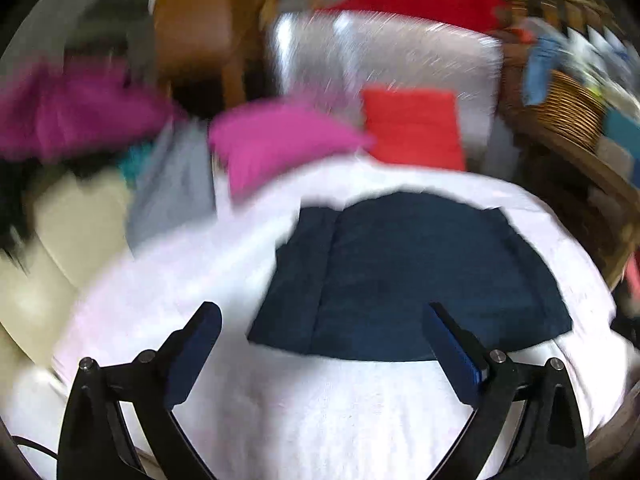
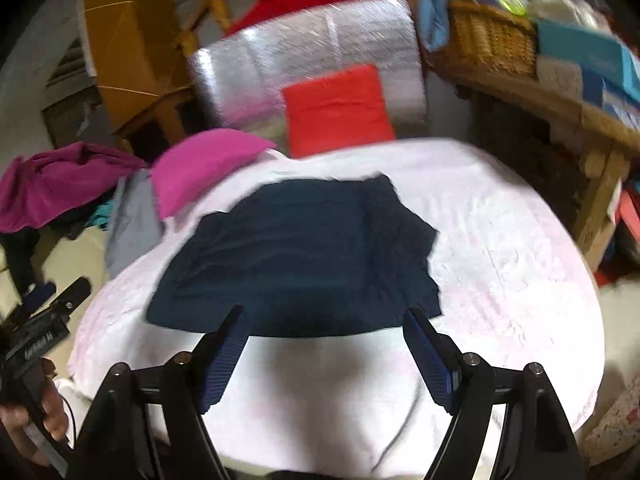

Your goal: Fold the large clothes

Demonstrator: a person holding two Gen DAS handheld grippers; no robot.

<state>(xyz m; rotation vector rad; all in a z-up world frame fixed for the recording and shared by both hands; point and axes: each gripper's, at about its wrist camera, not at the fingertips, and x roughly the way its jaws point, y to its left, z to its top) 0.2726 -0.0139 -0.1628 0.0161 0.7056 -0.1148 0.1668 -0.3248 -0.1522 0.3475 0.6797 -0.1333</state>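
Observation:
A dark navy garment lies folded flat on a white-covered table; it also shows in the right wrist view. My left gripper is open and empty, hovering above the garment's near edge. My right gripper is open and empty, just above the same near edge. The left gripper also shows at the far left of the right wrist view, held in a hand.
A folded red cloth lies on a silver mat behind the table. A magenta folded piece, a grey cloth and a purple heap lie at the left. A wicker basket sits on a wooden bench at the right.

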